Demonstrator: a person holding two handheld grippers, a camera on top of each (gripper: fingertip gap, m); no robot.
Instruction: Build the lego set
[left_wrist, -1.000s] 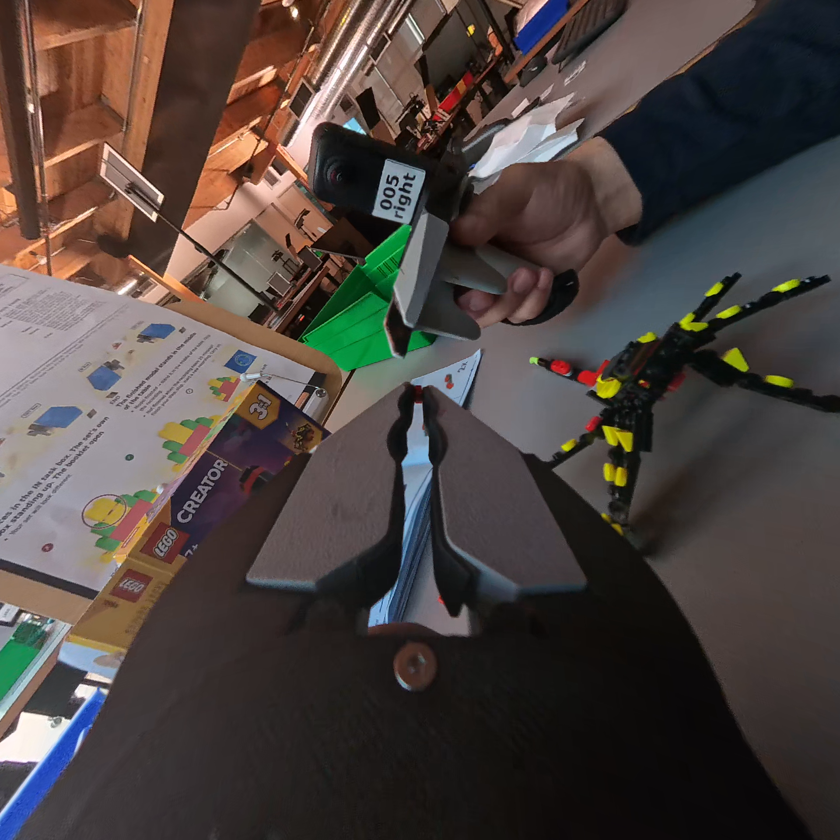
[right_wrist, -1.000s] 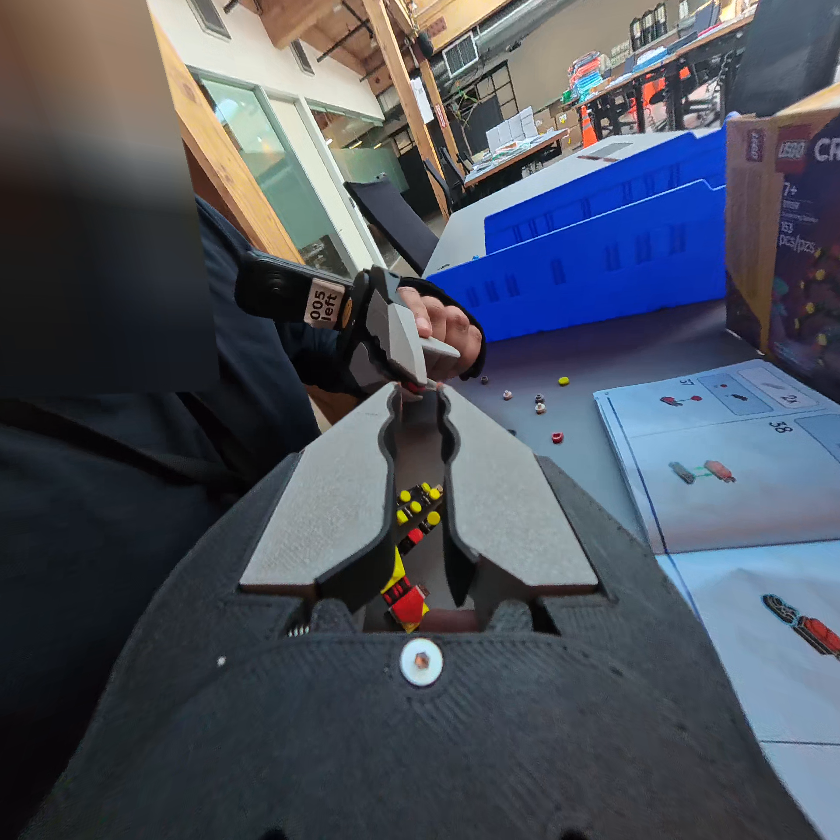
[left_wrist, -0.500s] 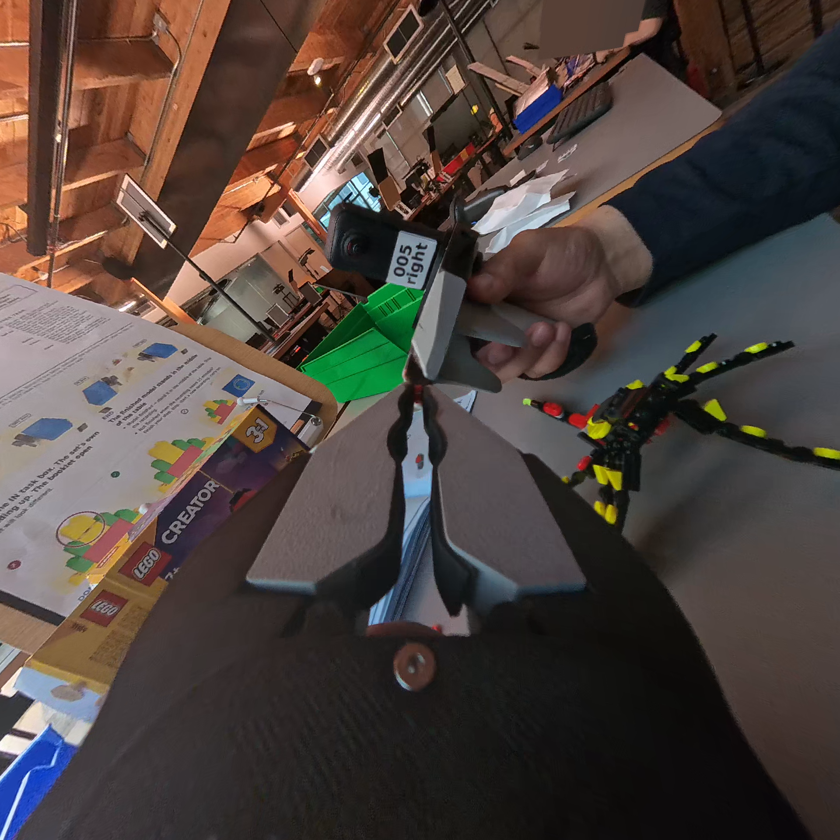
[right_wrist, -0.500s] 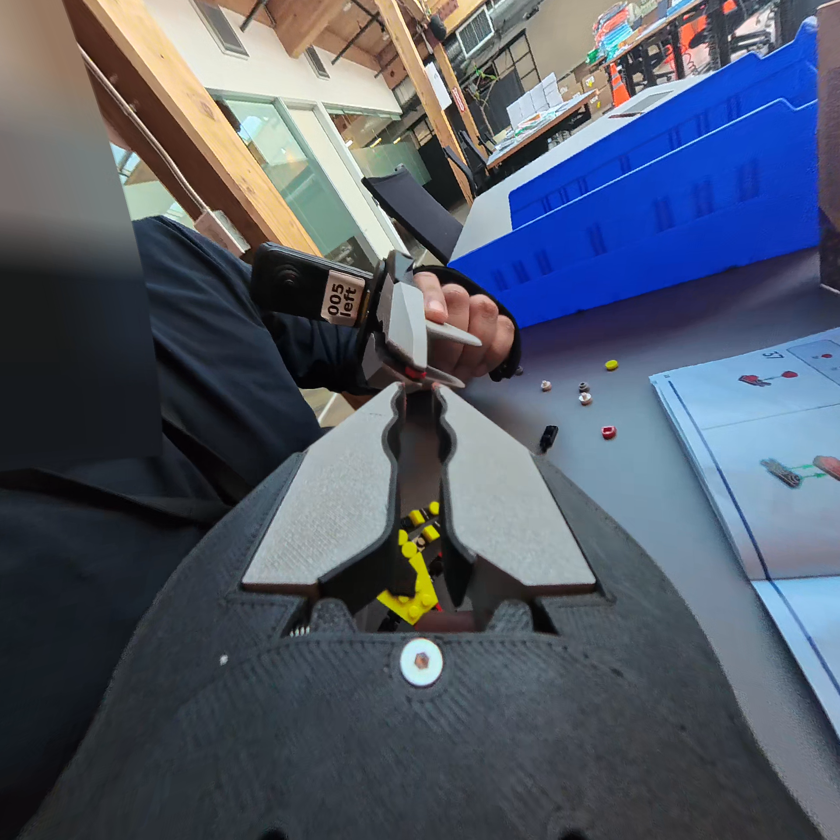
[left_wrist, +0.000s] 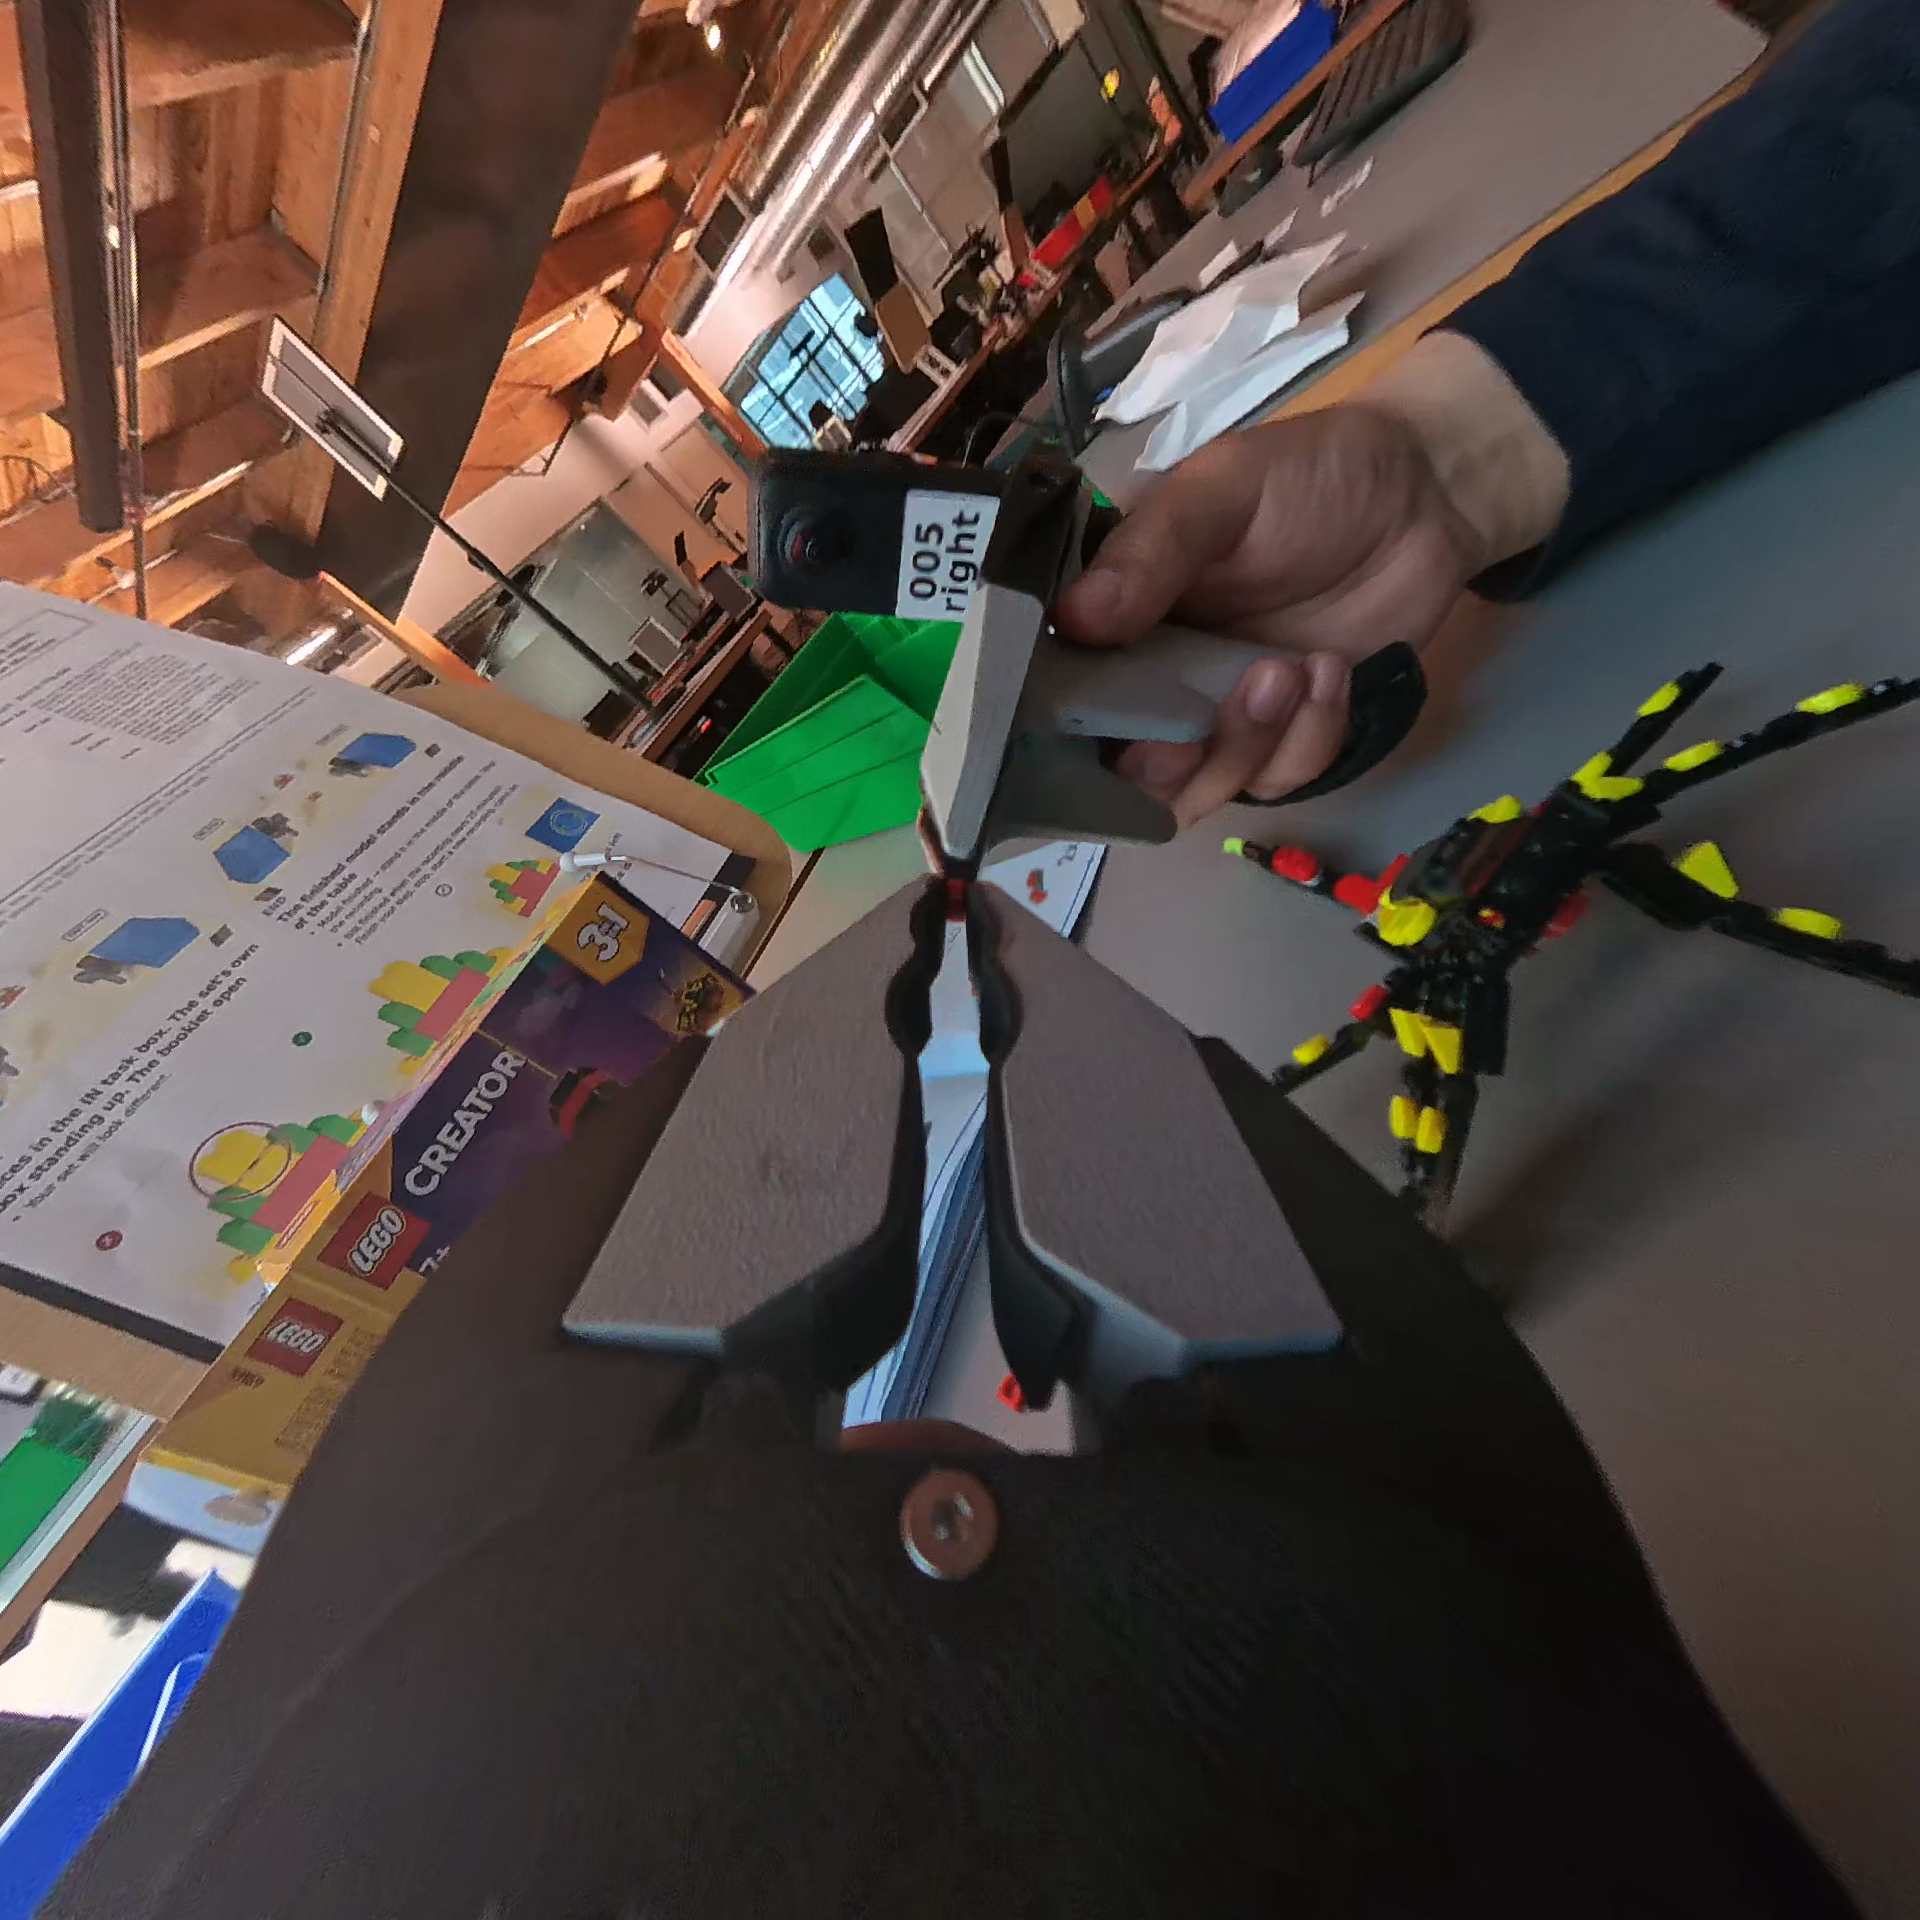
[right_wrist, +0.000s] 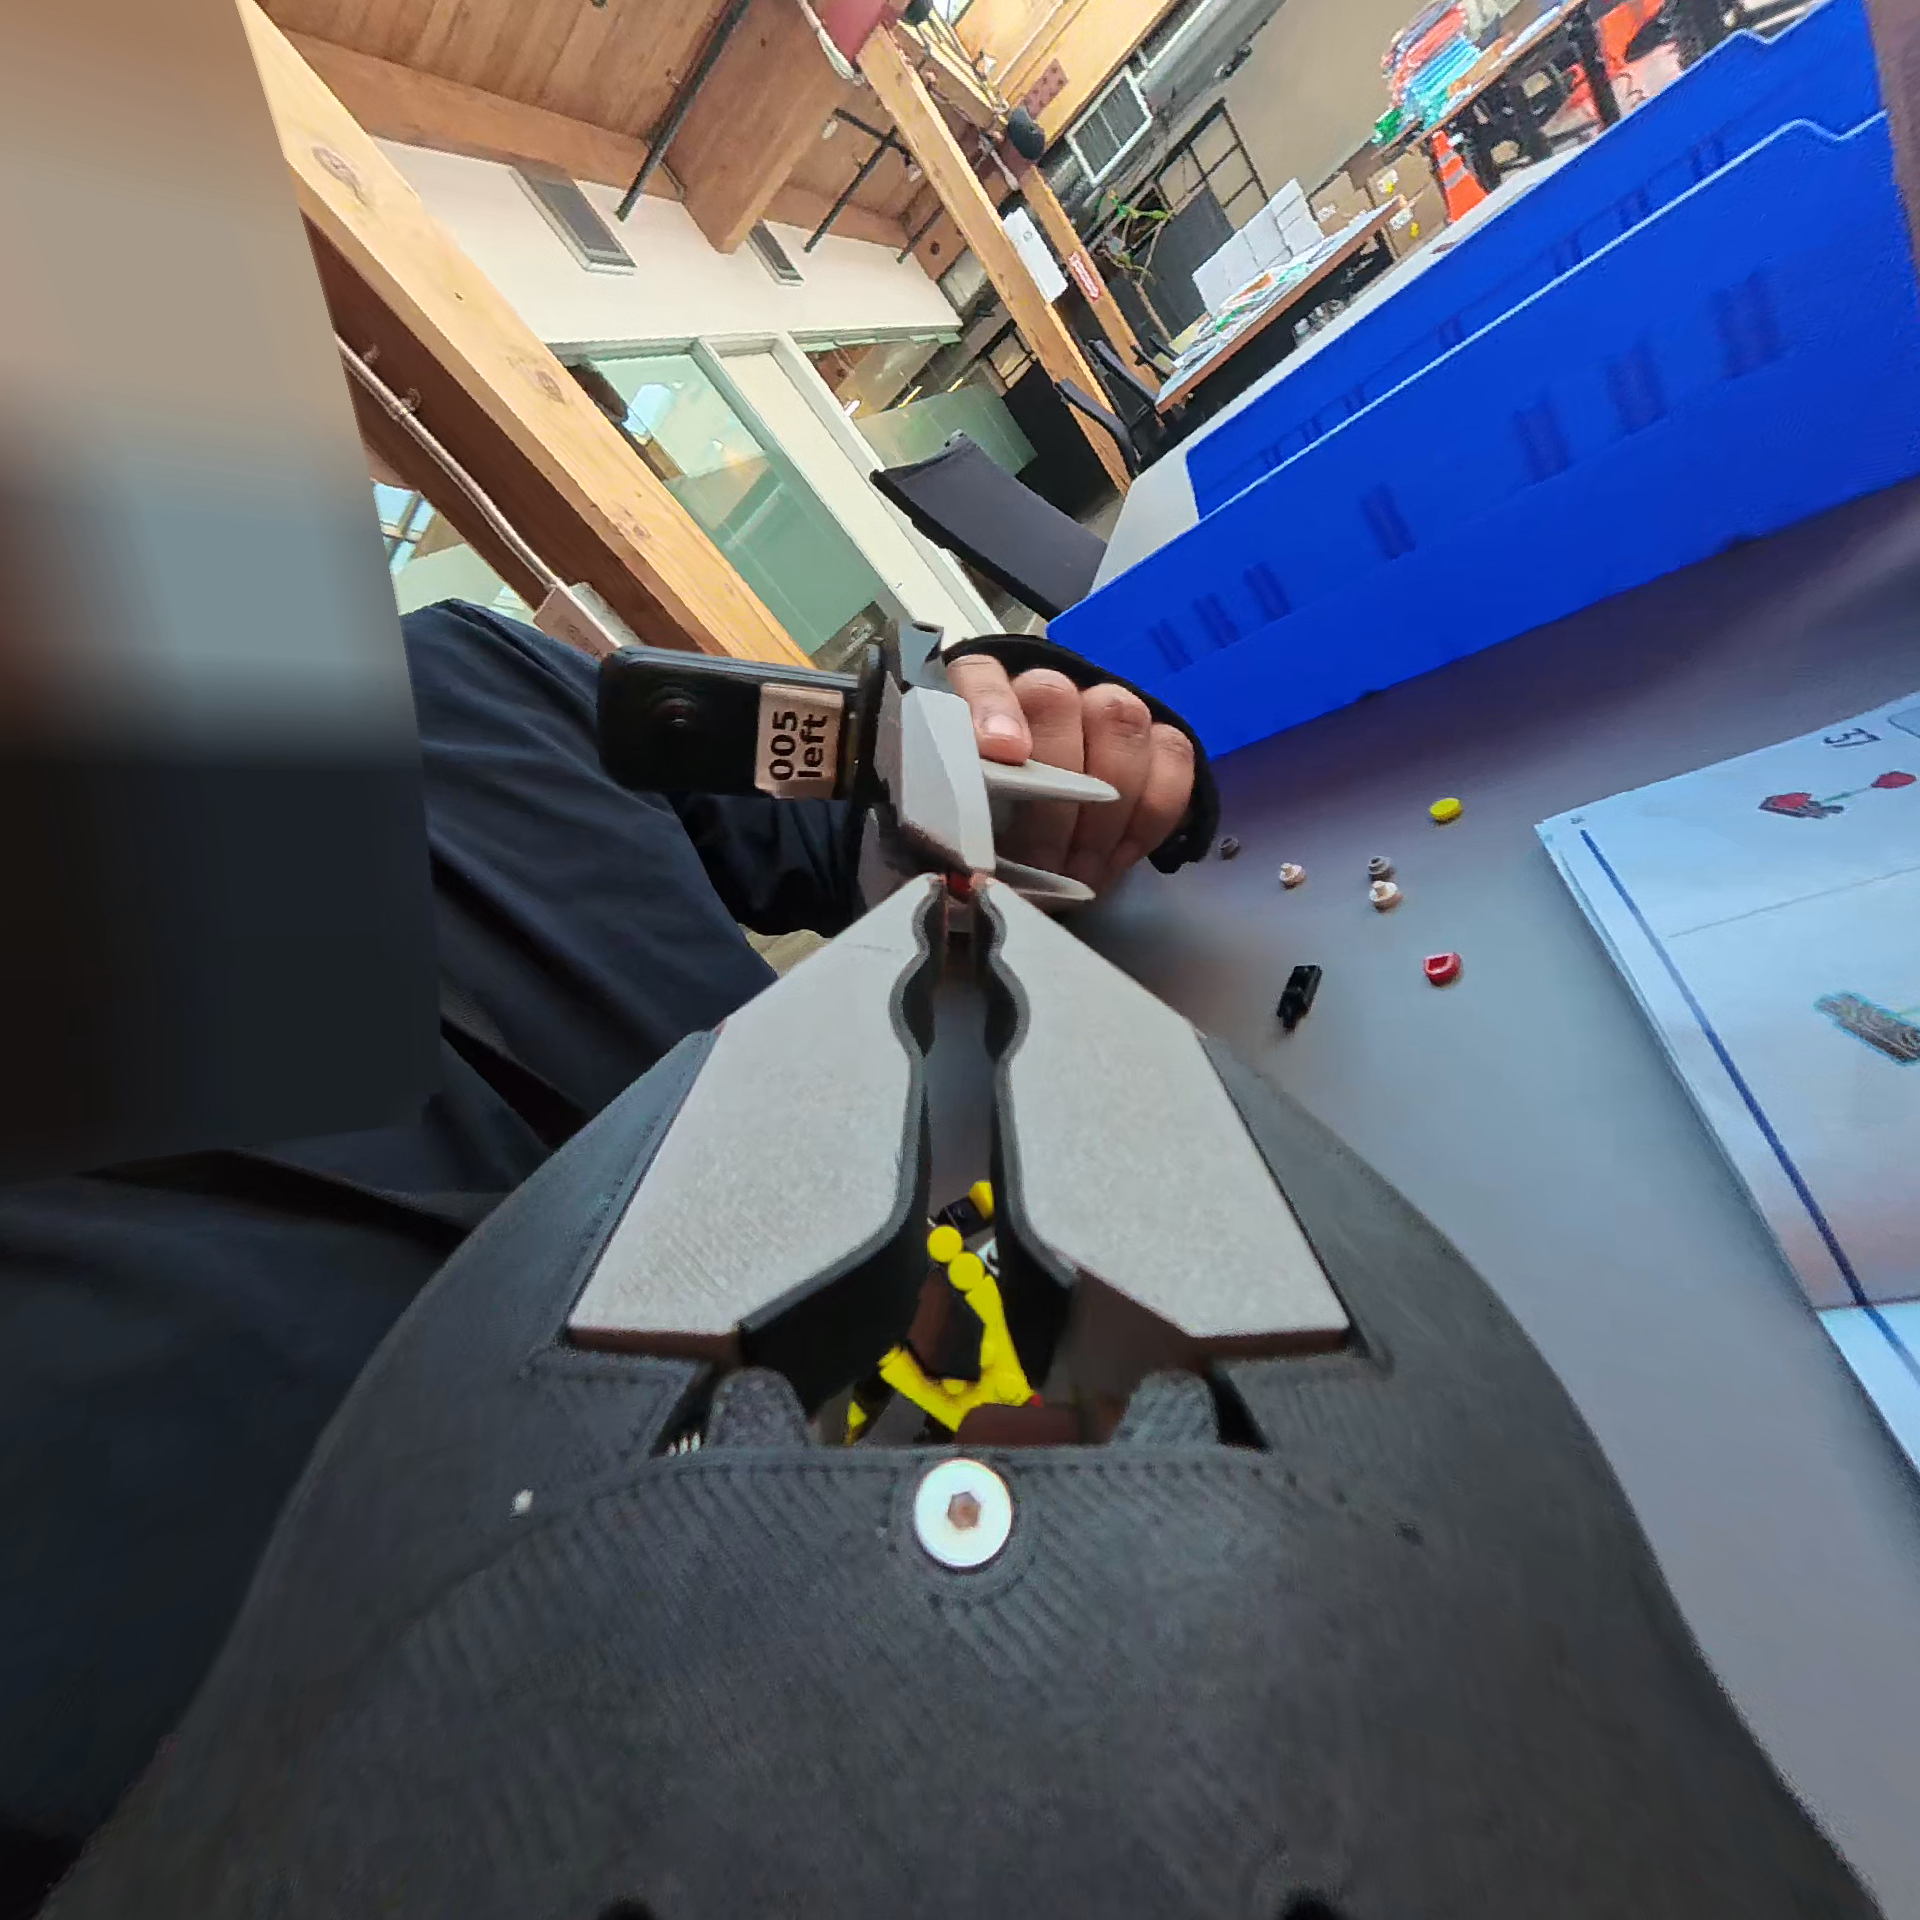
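A black and yellow spider model with red bits stands on the grey table at the right of the left wrist view. It also shows under the right gripper, through the gap between its fingers. My left gripper is shut on a small red piece and held above the table. My right gripper is shut too, and it meets the left gripper tip to tip at the red piece. I cannot tell whether the right gripper holds anything of its own.
Loose small pieces lie on the table: a yellow stud, a red piece, a black piece, tan studs. An open instruction booklet lies at the right. Blue bins, the set's box and a green bin stand around.
The two grippers have come together until their tips meet. Both have stayed shut. The spider model has not moved on the table.
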